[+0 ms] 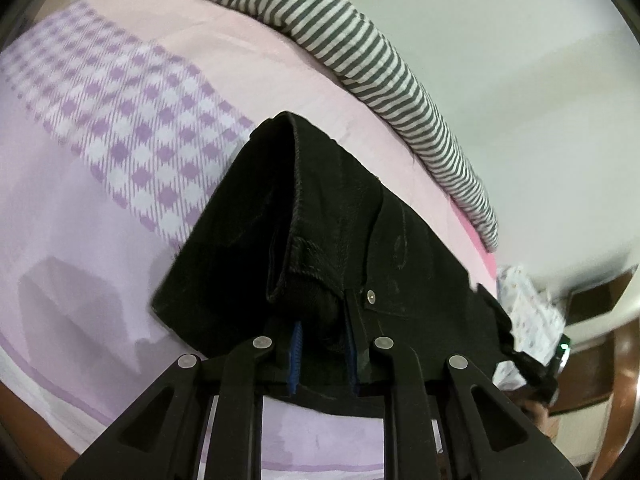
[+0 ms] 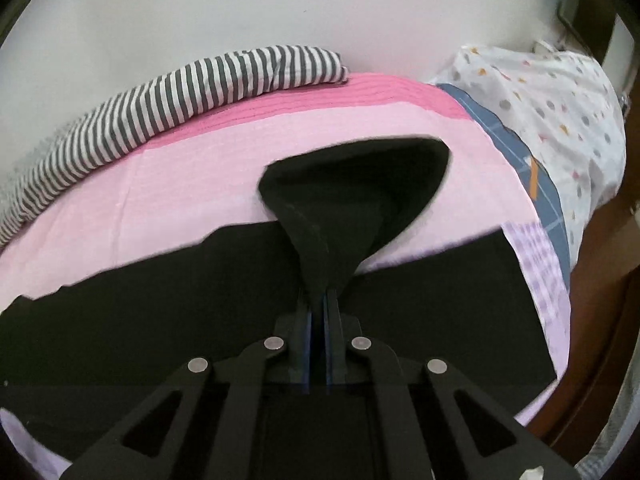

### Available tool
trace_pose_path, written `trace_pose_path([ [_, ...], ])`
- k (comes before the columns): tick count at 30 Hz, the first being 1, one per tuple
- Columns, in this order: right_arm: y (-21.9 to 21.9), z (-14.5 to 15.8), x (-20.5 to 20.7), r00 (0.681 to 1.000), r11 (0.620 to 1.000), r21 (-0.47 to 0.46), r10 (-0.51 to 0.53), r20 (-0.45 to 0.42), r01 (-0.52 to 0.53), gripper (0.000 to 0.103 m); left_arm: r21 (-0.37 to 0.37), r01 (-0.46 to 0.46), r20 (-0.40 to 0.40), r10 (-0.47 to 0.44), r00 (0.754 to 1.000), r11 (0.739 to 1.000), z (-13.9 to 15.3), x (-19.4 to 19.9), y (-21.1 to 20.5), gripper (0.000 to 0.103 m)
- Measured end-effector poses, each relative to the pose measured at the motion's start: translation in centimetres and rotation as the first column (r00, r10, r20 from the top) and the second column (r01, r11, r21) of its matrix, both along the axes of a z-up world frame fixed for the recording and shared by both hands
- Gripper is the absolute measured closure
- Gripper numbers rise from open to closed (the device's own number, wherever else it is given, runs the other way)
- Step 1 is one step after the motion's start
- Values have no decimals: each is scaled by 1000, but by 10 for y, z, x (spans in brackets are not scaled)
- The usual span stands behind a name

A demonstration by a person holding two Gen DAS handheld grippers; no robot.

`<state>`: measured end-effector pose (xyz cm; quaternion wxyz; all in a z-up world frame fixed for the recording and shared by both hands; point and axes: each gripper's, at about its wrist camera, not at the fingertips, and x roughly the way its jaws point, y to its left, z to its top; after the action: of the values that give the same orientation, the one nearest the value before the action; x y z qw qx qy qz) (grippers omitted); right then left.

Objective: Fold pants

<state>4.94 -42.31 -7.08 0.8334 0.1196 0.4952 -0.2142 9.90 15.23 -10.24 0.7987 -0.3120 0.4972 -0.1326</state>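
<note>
While both claws, left claw (image 1: 322, 354) and right claw (image 2: 319, 312), clench the black pants (image 2: 400, 304), the fold is underway; next, carry the lifted cloth across the bed (image 2: 192, 192).

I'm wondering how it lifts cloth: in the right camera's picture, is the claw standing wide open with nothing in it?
No, the right claw is shut, pinching a raised fold of the black pants above the pink bedsheet.

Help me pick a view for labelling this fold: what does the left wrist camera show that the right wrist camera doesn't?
Only the left wrist view shows the pants' metal rivet, stitched seam, and the purple checked sheet panel. Only the right wrist view shows the dotted white pillow and a pinched, lifted fold of the pants. Both show black pants clamped between fingers, the pink bedsheet, the striped cloth and the pale wall.
</note>
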Motion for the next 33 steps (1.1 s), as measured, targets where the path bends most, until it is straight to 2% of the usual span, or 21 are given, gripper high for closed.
trace_pose_path([
  [4,7,7,-37,999,999,46,-22,26,21,100,105,76,-11,-75,997,992,6,5,-2,86],
  [8,13,2,-63,999,996,84,-35,22,34,100,165,127,-33,-124,992,978,3,6,-1,86],
  [16,14,-41,-90,996,985,155,-65,-64,75,100,230,186,-73,-174,982,955,-8,1,3,86],
  [21,7,-62,-92,991,971,213,-87,-104,107,100,310,216,-79,-201,976,926,-13,-1,-7,85],
  [26,10,-60,-92,992,974,206,-72,-105,93,97,332,212,-74,-199,977,919,-13,-2,-11,83],
  [31,5,-60,-95,993,957,271,-87,-82,106,93,318,209,-69,-197,978,925,-6,-4,-11,79],
  [33,2,-60,-95,994,951,291,-84,-77,103,92,319,209,-68,-198,978,924,-1,-8,-8,74],
])
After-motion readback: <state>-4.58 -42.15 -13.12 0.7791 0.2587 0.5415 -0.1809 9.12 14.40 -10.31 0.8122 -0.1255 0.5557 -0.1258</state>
